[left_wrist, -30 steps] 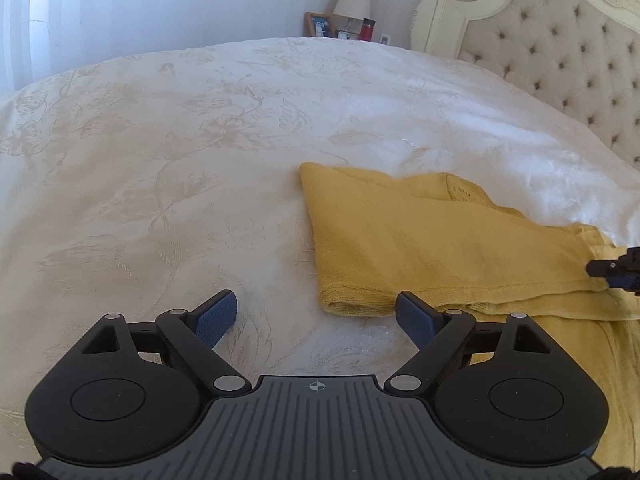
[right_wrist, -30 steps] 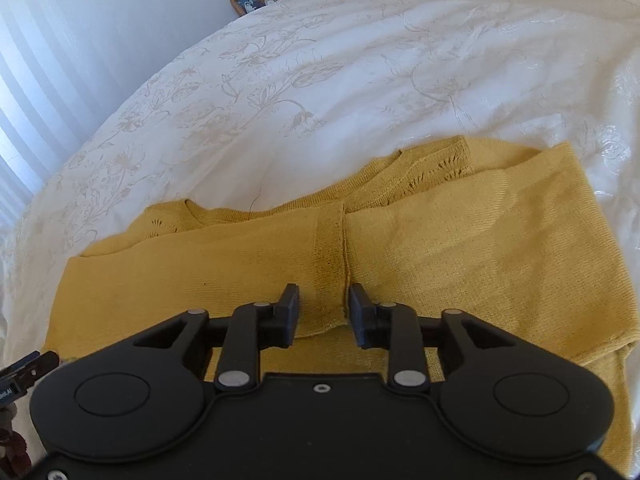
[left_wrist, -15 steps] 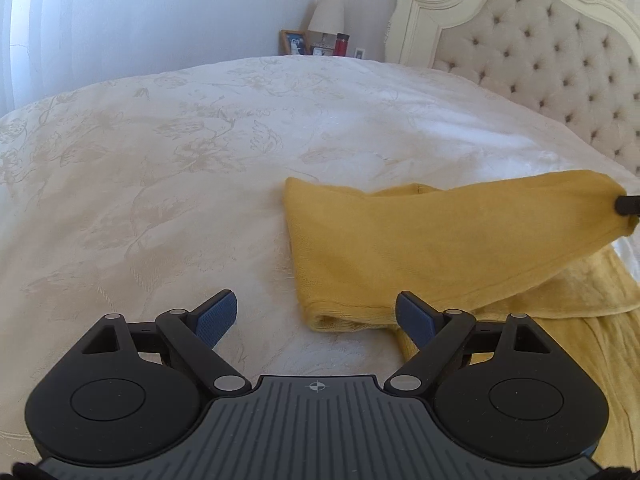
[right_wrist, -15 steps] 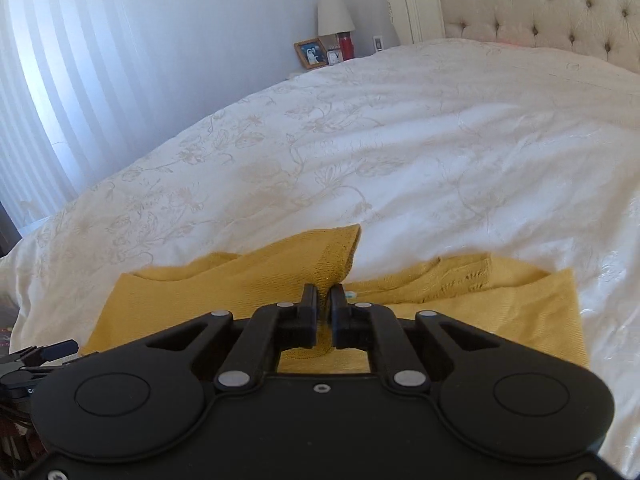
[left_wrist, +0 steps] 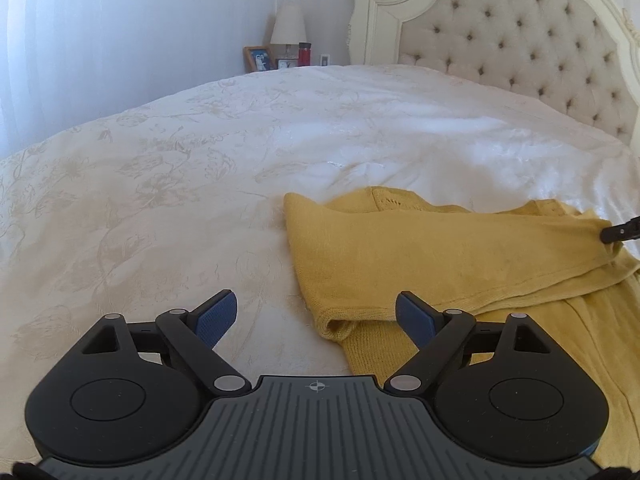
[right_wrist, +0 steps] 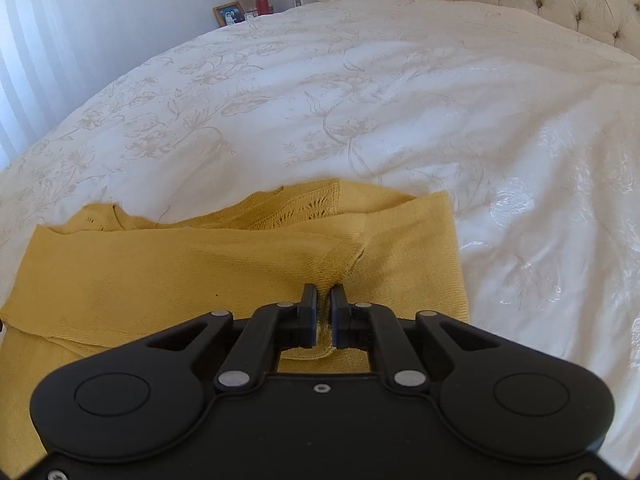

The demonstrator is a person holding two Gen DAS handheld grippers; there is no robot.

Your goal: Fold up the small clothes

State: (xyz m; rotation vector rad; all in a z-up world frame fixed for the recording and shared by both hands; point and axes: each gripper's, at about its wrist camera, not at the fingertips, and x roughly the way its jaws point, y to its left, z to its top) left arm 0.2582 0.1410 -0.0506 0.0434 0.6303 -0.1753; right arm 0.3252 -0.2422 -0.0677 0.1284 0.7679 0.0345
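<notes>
Where the yellow knit garment (right_wrist: 168, 276) lies spread on the near part of the bed (right_wrist: 360, 100), the right hand-held gripper (right_wrist: 323, 300) has pinched a strip of its fabric, the black jaws nearly touching with a thin fold of knit squeezed between them. That pinched part is pulled up off the rest of the garment, so a taut flap runs from the jaws across to the garment's far left corner. Seen from the left wrist, the same flap stretches from that corner (left_wrist: 440, 248) rightward to the dark tip of the right hand-held gripper (left_wrist: 618, 232) at the picture's edge, raised above the lower layers of knit.

Just beside the garment's near left corner hovers the left hand-held gripper (left_wrist: 316, 316), its blue-padded fingers (left_wrist: 216, 316) spread wide and holding nothing. One pad sits over bare bedspread to the garment's left, the other over the yellow knit, and the rolled hem of the garment lies between them; I cannot tell whether either pad touches.

Beyond the garment the white floral bedspread runs up to a tufted cream headboard (left_wrist: 520, 48). Left of the headboard, well apart from the garment, stand a lamp (left_wrist: 288, 26), a framed photo (left_wrist: 260, 59) and a red bottle (left_wrist: 304, 54).
</notes>
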